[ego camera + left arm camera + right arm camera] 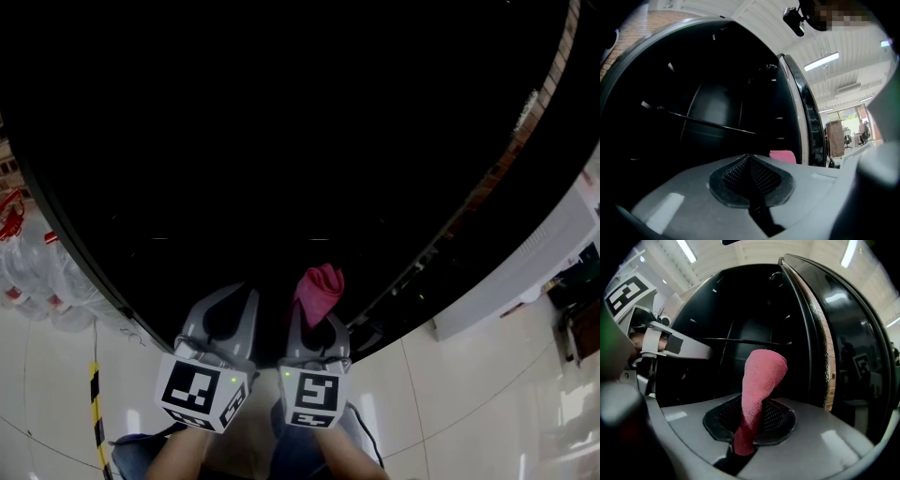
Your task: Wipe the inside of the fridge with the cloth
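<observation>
Both grippers are held side by side, low and close to the body, pointed straight into the open fridge (281, 141). The hands behind them are only partly seen at the bottom edge of the head view.

The right gripper (750, 423) is clamped tight on the pink cloth (761, 376). The cloth is pinched at its lower end between the pads, and the rest sticks up and forward past the fingertips in a rounded bunch. It's carried right at the front of the dark interior. Whether it's actually touching any inside surface can't be made out.

The left gripper (750, 166) is pressed fully closed with nothing caught in it — just the two textured pads meeting. It's held just beside the right one, slightly to the left and about level with it.

Inside the fridge a thin shelf bar (708, 122) is seen crossing the compartment. The fridge door (843, 333) is swung open on the right. Off to the left, water bottles (28, 272) are stacked on the tiled floor, with a yellow-and-black tape strip (94, 412) laid nearby.
</observation>
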### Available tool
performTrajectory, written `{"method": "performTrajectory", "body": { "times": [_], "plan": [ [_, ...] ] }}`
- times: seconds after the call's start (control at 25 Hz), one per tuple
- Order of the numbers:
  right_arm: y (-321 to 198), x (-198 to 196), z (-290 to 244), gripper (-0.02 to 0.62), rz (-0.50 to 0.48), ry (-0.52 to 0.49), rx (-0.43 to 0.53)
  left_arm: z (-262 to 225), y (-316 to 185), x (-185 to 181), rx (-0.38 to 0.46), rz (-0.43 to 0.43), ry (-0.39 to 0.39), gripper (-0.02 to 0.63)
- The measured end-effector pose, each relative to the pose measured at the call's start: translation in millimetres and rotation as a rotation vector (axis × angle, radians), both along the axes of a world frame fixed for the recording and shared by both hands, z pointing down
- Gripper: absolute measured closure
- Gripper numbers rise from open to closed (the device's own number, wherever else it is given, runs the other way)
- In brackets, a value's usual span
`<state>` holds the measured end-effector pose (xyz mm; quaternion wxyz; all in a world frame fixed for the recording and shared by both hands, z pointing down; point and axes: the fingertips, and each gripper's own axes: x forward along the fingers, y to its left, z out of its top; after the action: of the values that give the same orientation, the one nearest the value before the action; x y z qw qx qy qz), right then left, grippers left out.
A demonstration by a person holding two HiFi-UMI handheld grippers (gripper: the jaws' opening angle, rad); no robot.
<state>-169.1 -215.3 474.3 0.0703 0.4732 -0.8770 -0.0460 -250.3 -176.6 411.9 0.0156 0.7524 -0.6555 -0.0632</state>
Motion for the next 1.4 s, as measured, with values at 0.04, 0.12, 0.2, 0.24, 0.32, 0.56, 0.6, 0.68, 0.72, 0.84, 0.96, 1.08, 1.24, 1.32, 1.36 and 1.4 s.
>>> {"method": "performTrajectory", "body": {
  "times": [0.04, 0.12, 0.2, 0.24, 0.32, 0.56, 0.6, 0.68, 0.72, 0.84, 0.96, 1.08, 1.24, 1.32, 1.36, 1.4],
  "plan": [
    [2.1, 1.1, -1.7, 0.538, -0.002, -0.001, -0.001, -2.1, 0.3, 1.3, 0.000, 0.004, -0.010, 0.626],
    [6.1, 5.6, -9.8, 0.538, -0.011, -0.007, -0.004, -7.5, -0.5, 6.4, -0.006, 0.021, -0.022, 0.626],
    [8.1, 11.3, -21.4, 0.538, -0.032, -0.020, -0.011, -15.2, -4.1, 16.2, -0.013, 0.060, -0.031, 0.626],
    [9.3, 13.1, -28.1, 0.538, -0.048, -0.026, -0.011, -20.8, -6.3, 21.0, -0.011, 0.081, -0.036, 0.626],
    [13.5, 14.4, -43.8, 0.538, -0.075, -0.031, 0.008, -37.4, -9.8, 26.9, 0.013, 0.111, -0.038, 0.626],
    [20.6, 25.1, -87.1, 0.538, -0.027, -0.017, 0.066, -75.4, -8.3, 41.8, 0.085, 0.217, -0.056, 0.626],
    [20.7, 27.4, -96.6, 0.538, -0.017, -0.025, 0.070, -80.0, -7.1, 43.9, 0.090, 0.240, -0.058, 0.626],
    [23.5, 30.8, -117.0, 0.538, -0.008, -0.032, 0.076, -90.1, -2.5, 47.7, 0.101, 0.287, -0.057, 0.626],
    [25.5, 32.7, -127.9, 0.538, -0.005, -0.029, 0.078, -95.6, -0.2, 50.1, 0.107, 0.311, -0.058, 0.626],
    [31.2, 40.7, -159.4, 0.538, 0.002, -0.010, 0.075, -111.1, 5.7, 61.6, 0.121, 0.394, -0.065, 0.626],
    [39.5, 47.0, -190.9, 0.538, -0.002, -0.043, 0.081, -119.8, 12.3, 71.1, 0.122, 0.467, -0.072, 0.626],
    [52.7, 48.3, -222.4, 0.538, -0.052, -0.094, 0.088, -131.1, 19.2, 72.0, 0.127, 0.514, -0.069, 0.626],
    [65.8, 59.4, -265.0, 0.538, -0.086, -0.107, 0.095, -155.8, 28.8, 79.9, 0.159, 0.580, -0.043, 0.626],
    [71.7, 64.7, -278.8, 0.538, -0.087, -0.052, 0.113, -168.0, 33.6, 84.8, 0.163, 0.597, -0.012, 0.626],
    [75.2, 65.5, -284.0, 0.538, -0.106, -0.029, 0.123, -173.4, 35.7, 86.4, 0.162, 0.596, -0.002, 0.626],
    [78.8, 66.6, -288.9, 0.538, -0.135, -0.021, 0.132, -178.0, 37.1, 88.5, 0.159, 0.591, -0.001, 0.626]
  ]
}}
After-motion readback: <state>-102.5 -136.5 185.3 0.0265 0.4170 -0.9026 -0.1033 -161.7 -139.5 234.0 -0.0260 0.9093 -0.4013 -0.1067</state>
